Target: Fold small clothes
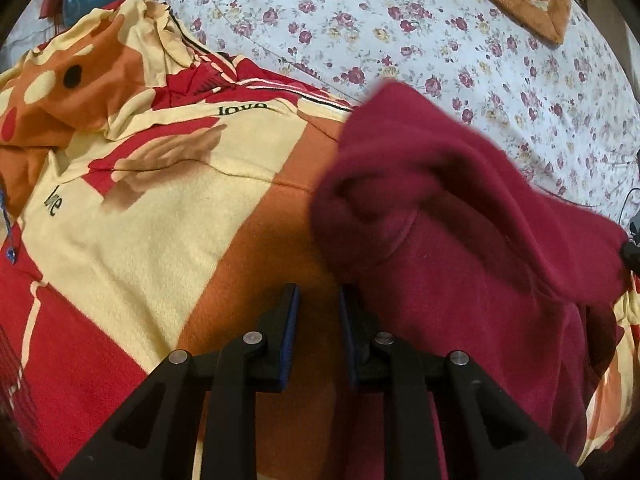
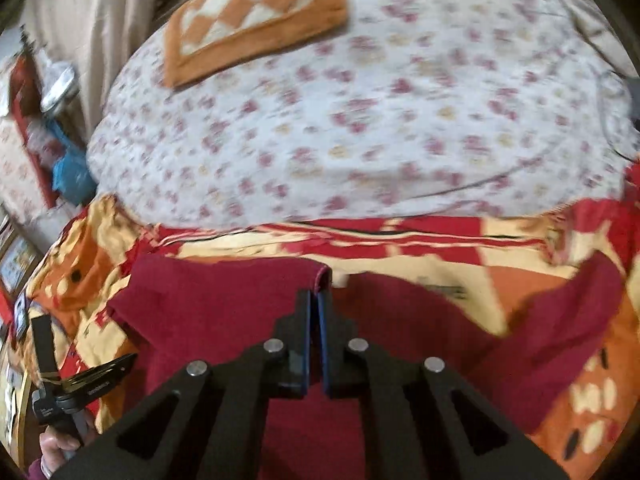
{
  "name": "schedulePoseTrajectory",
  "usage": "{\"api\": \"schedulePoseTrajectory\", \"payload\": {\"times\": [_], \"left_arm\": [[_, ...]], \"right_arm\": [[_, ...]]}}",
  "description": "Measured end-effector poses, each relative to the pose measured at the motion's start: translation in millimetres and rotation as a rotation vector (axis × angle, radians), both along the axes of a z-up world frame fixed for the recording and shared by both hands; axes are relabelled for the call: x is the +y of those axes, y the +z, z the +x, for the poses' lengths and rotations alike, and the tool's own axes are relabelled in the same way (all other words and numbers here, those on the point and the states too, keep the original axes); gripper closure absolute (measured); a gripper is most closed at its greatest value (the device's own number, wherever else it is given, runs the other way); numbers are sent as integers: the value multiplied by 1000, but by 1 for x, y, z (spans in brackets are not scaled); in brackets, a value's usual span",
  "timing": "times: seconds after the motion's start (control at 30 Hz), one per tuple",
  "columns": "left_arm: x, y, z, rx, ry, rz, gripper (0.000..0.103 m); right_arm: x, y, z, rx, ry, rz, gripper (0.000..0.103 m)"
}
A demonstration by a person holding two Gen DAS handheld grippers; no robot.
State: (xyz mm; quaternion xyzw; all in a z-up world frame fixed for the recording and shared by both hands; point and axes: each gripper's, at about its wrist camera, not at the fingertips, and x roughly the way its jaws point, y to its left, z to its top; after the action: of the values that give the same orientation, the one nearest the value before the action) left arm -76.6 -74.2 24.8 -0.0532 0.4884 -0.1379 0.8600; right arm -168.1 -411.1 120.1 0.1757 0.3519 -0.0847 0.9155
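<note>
The left wrist view showed the maroon garment (image 1: 460, 248) bunched and partly lifted, a fold rising over the patterned blanket (image 1: 132, 208) that carried it; the word "love" was printed on the blanket twice there. The left gripper (image 1: 319, 300) stood with its jaws a narrow gap apart, the right pad against the garment's edge, though nothing clearly lay between the pads. At that view's right edge a dark tip of the other tool touched the cloth.

The right wrist view, blurred, showed what the left one did not: the garment spread flatter across the blanket's near part, its far hem rolled at one corner. The right gripper (image 2: 317, 300) had its jaws together at that corner; whether cloth was pinched I cannot tell. At the lower left a hand (image 2: 56, 446) held the left tool's handle.

Both views showed the floral sheet (image 1: 440, 40) beyond the blanket, with a checked orange mat (image 2: 256, 12) at its far edge. No containers were clear.
</note>
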Motion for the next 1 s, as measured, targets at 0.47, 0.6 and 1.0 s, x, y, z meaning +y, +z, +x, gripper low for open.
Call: {"api": "schedulePoseTrajectory", "payload": {"times": [0.47,0.6,1.0], "left_arm": [[-9,19,-3,-25,-51,-9,93],[-1,33,-8,-55,-62,-19,93],[-18,51,25,-98,-133,-94,81]], "right_arm": [[-76,-45,-46,111,-173,136,98],[-72,-50,-45,126,-150,213,35],[-58,-78,3,261,-119,79,42]]}}
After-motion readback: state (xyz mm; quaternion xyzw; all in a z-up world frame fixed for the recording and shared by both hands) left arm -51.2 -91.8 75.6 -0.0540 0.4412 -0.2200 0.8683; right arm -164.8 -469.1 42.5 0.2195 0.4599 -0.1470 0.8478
